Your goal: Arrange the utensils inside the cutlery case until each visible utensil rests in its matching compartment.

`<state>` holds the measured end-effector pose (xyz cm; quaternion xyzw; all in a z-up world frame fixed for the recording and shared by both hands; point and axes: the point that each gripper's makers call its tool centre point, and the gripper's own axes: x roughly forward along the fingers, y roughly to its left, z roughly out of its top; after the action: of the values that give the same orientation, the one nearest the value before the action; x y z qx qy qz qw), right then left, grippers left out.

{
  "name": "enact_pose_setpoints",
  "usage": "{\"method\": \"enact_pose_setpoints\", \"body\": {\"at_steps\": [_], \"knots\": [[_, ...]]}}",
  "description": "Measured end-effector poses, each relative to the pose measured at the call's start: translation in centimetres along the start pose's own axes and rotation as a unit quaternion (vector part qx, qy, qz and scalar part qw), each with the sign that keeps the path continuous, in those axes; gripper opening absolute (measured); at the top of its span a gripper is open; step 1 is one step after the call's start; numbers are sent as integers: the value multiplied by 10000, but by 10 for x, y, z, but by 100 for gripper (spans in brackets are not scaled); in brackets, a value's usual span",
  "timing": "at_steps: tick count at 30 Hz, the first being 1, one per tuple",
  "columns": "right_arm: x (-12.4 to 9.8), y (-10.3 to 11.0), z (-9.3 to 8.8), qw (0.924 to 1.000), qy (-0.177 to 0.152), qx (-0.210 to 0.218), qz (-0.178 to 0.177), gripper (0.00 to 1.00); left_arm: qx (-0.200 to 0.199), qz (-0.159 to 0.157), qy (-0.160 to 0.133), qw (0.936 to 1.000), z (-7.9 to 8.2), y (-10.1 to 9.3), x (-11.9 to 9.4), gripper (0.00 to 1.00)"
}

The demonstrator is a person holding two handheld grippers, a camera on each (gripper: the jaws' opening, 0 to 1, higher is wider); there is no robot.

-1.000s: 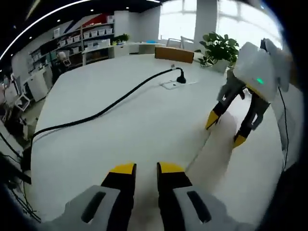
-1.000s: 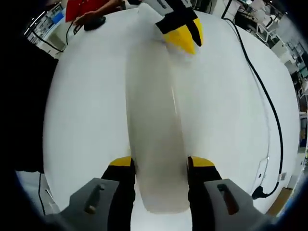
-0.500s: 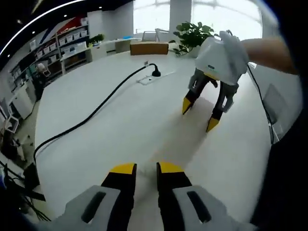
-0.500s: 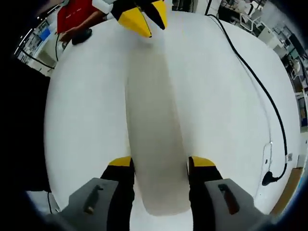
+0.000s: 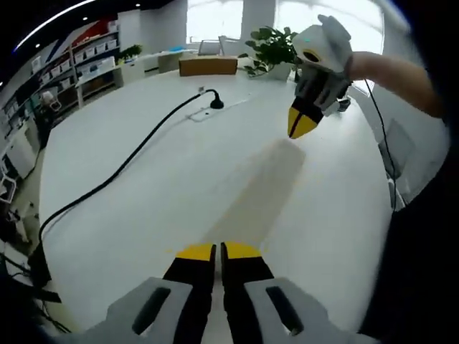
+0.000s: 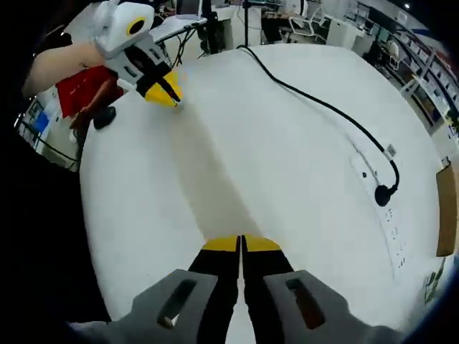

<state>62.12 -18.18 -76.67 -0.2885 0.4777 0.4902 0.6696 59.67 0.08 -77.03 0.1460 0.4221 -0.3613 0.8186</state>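
The cutlery case (image 5: 258, 190) lies flat on the white bench (image 5: 344, 215) as a long, pale strip, barely darker than the surface under it. Its long axis runs straight from one gripper to the other. In the left gripper view the left gripper (image 5: 218, 251) sits at the strip's near end with its fingers clenched together, and the right gripper (image 5: 303, 123) meets the far end with its yellow tips also closed.

The right gripper view gives the mirror of this: the right gripper's own fingers are pressed shut at the near end of the case (image 6: 211, 179), and the left gripper (image 6: 163, 92) is at the other end. Neither is nearer — each holds one end. Whether either pair pinches the thin edge or only rests against it cannot be told.

The case looks smooth and featureless; compartments are too faint to make out. A black cable (image 5: 129, 161) runs well to one side.
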Motion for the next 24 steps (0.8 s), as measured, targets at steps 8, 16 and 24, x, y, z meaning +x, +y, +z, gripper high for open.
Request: {"method": "enact_pose_setpoints", "body": {"at_steps": [8,16,24], "knots": [[18,8,-15,9974,707,-87,-59,0,299,82,463,9984,-6,-2,15,0],[21,4,-21,9938,1092,-94,-205,0,290,34,771,9966,-5,-5,21,0],[22,5,-24,9915,1294,20,-131,0,474,112,1021,9936,-6,-5,22,0]]}}
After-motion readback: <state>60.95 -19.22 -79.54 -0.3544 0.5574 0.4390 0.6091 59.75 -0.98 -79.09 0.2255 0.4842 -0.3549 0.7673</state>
